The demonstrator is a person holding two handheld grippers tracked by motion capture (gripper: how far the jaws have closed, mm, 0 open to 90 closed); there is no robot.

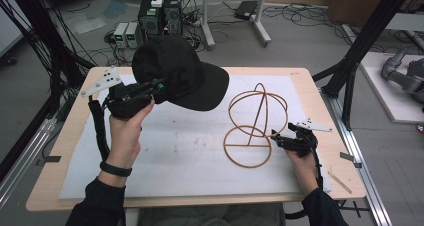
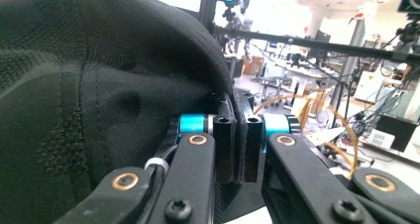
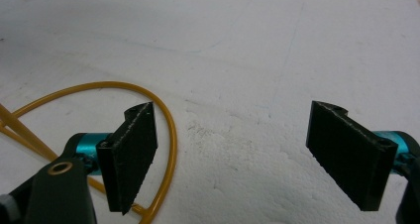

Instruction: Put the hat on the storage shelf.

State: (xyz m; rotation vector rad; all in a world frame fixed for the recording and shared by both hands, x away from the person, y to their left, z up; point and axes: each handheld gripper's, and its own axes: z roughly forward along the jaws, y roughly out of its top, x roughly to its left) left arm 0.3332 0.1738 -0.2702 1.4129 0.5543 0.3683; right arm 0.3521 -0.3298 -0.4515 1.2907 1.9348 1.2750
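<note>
A black cap (image 1: 180,73) hangs in the air over the left half of the table, with my left gripper (image 1: 159,86) shut on its edge. In the left gripper view the cap's fabric (image 2: 99,95) is pinched between the two closed jaws of the left gripper (image 2: 237,140). A tan wire hat stand (image 1: 255,126) with a round base ring rests on the white mat, right of centre. My right gripper (image 1: 276,136) sits low at the ring's right side, open. In the right gripper view the base ring (image 3: 171,135) curves just beside one pad (image 3: 131,154) of the right gripper (image 3: 237,154).
A white foam mat (image 1: 175,151) covers most of the wooden table (image 1: 45,186). Black frame posts (image 1: 350,71) stand at the table's right and left. Computers and cables lie on the floor behind.
</note>
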